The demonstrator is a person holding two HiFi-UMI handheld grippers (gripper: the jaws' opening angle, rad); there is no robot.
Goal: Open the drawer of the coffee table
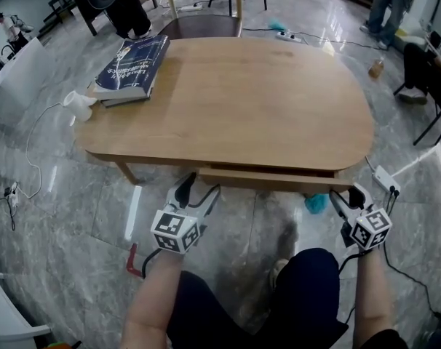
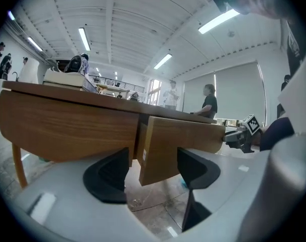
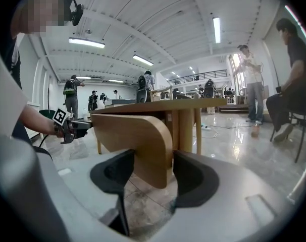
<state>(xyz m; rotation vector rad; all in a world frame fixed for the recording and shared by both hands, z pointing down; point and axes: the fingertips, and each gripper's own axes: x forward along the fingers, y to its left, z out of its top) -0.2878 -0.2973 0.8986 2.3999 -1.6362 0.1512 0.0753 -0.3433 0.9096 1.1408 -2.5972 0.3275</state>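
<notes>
Protruding slightly from under the near edge of the oval light-wood coffee table (image 1: 264,100), the pale wooden drawer (image 1: 268,177) is gripped at both ends of its front panel. The left gripper (image 1: 196,187) is set on the panel's left end, its black fingers (image 2: 110,173) closed narrowly on the wood. The right gripper (image 1: 349,195) is clamped likewise on the rounded right end. Both bare forearms are stretched forward and low, one either side of a dark-trousered knee. A dark blue book (image 1: 133,62) is seen on the table's far left corner.
</notes>
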